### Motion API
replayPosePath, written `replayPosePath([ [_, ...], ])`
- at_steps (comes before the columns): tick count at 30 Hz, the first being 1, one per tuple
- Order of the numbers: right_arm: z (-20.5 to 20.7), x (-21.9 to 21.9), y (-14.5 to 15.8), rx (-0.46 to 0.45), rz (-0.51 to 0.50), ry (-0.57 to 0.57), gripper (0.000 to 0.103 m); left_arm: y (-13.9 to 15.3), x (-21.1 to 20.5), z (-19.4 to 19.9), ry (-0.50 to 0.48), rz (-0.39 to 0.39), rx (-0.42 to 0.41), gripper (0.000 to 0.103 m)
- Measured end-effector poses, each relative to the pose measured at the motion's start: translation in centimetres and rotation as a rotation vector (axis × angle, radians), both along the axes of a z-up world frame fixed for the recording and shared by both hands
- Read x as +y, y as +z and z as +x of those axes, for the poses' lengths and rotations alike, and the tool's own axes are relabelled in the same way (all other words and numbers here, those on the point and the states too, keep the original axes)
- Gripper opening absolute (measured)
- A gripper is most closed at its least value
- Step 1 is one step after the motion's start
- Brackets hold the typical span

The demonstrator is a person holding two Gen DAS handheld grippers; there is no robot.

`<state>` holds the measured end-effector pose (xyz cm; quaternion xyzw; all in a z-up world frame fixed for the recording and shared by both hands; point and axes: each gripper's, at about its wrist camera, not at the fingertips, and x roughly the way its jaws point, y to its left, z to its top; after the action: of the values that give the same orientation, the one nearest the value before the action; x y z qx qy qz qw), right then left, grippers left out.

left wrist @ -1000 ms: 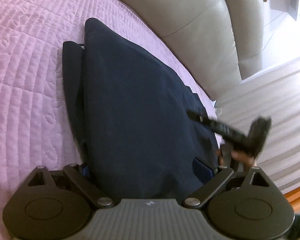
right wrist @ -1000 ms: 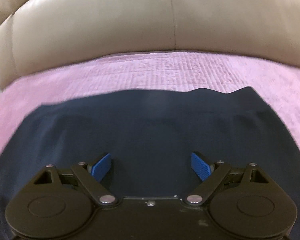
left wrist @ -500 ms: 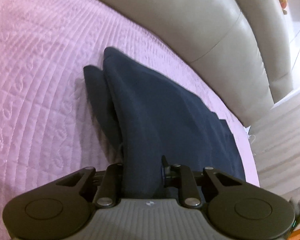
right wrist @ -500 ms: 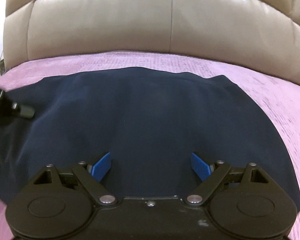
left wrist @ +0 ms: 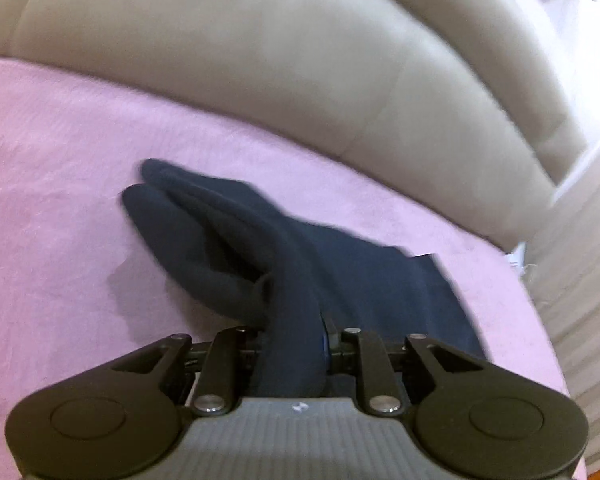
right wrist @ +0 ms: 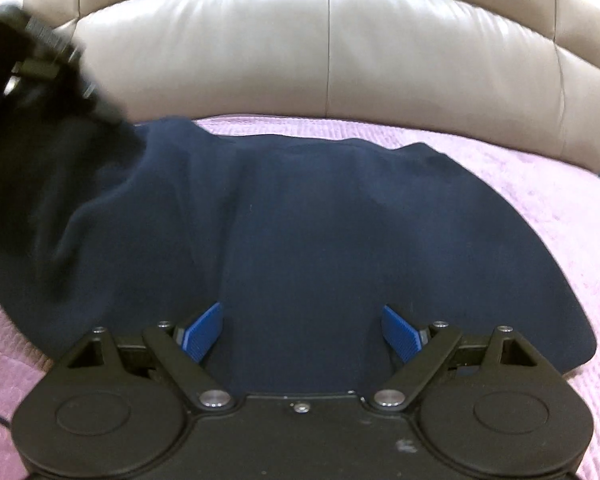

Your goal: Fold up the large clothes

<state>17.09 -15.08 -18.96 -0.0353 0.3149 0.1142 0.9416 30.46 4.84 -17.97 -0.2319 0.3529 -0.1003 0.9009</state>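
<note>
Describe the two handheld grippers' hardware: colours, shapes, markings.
Left gripper: black linkage arms with silver pivot pins, two round black discs, a ribbed grey body with a small white mark. Right gripper: same black linkages, discs and silver pins, but a smooth black body with a centre screw, and ridged blue finger pads.

Garment point(right wrist: 340, 220) matt navy knit cloth, bedspread point(left wrist: 60, 200) at 9 o'clock quilted pink textile, headboard point(right wrist: 328, 48) at 12 glossy beige leather, right gripper point(right wrist: 302, 332) matt black plastic, ribbed blue pads point(right wrist: 202, 332).
</note>
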Motion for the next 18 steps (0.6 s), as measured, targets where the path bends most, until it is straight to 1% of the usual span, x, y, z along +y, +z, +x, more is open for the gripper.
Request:
replayPosePath([
  [2,0.0,-0.5,-0.2,0.003,0.026,0.007,0.102,1.3,-1.9,0.0,-0.007,-0.015,-0.037,0.021],
  [3,-0.1,-0.7,-0.4,0.002,0.036,0.007,0.102,1.9,-2.9,0.2,-0.004,0.001,-0.05,0.021],
  [7,0.1,-1.6,-0.6,0.018,0.096,0.028,0.103,4.3,-8.2,0.6,-0.007,0.111,-0.07,0.021],
  [9,0.7,-3.5,-0.6,0.039,0.188,0.072,0.103,4.9,-11.1,0.8,0.02,0.16,-0.071,0.021],
  [10,0.9,-5.3,-0.5,0.037,0.278,0.113,0.101,5.0,-12.2,0.8,0.038,0.17,-0.078,0.021],
  [11,1.1,-7.8,-0.4,0.012,0.388,0.133,0.101,5.0,-13.5,0.9,0.055,0.18,-0.091,0.021],
  [12,1.2,-10.1,-0.2,-0.003,0.454,0.098,0.102,4.9,-14.8,1.0,0.062,0.186,-0.101,0.021],
  [13,1.7,-12.8,-0.1,0.003,0.511,0.021,0.102,4.8,-16.0,1.2,0.057,0.19,-0.105,0.021],
  [14,2.4,-15.2,-0.1,0.03,0.572,-0.032,0.103,4.6,-17.0,1.4,0.046,0.194,-0.108,0.021],
  [15,3.5,-18.2,-0.3,0.081,0.678,-0.058,0.103,4.4,-18.0,1.5,0.034,0.199,-0.11,0.021],
  [17,6.0,-22.7,-0.6,0.156,0.869,-0.069,0.103,3.7,-20.3,2.0,0.018,0.214,-0.106,0.021],
  [18,7.3,-24.0,-0.3,0.174,0.91,-0.061,0.103,3.3,-21.3,2.2,0.015,0.218,-0.102,0.022],
])
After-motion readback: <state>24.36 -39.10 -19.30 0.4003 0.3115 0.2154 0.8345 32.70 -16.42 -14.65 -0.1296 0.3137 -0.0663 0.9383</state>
